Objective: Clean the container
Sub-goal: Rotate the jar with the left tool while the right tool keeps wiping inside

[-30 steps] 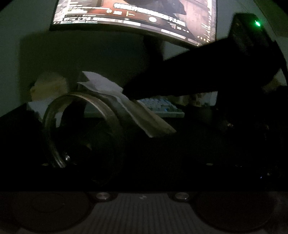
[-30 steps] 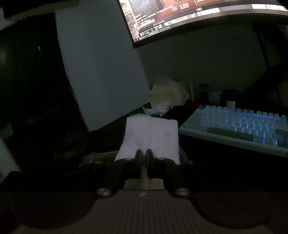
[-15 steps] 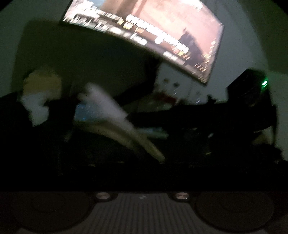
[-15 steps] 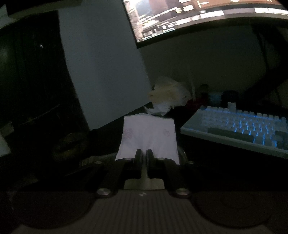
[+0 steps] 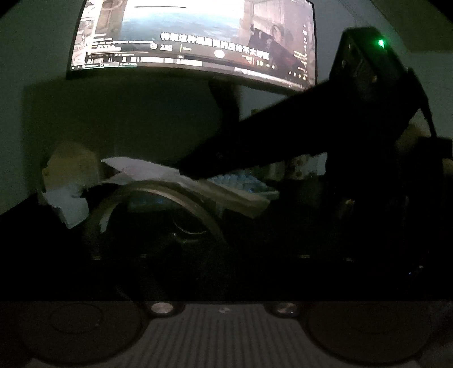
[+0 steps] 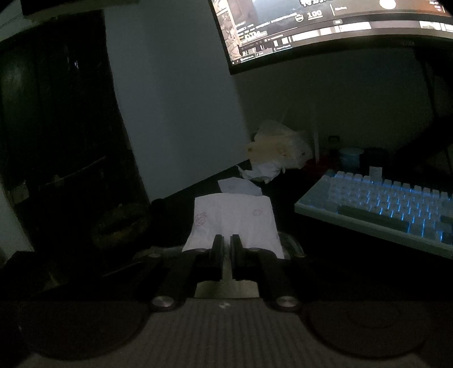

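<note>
Right wrist view shows the right gripper [image 6: 225, 243] with its two dark fingers pinched tight on a folded white tissue [image 6: 232, 220], which fans out ahead of the fingertips and carries faint printed motifs. Under the tissue a sliver of the round container [image 6: 293, 245] peeks out to the right of the gripper. Farther off on the dark desk sit a crumpled wad of paper [image 6: 279, 147] and a keyboard [image 6: 390, 201] lit blue, with a glowing monitor [image 6: 325, 25] above. From the left wrist view, the same container [image 5: 158, 215] lies tipped with its circular rim facing the camera, the tissue [image 5: 170, 175] draped over its upper edge, and the other gripper reaching down to it from the right as a black silhouette. The left gripper's own fingers are lost in the darkness low in that view; its jaws have just been opening, and I cannot tell whether they touch the container.
</note>
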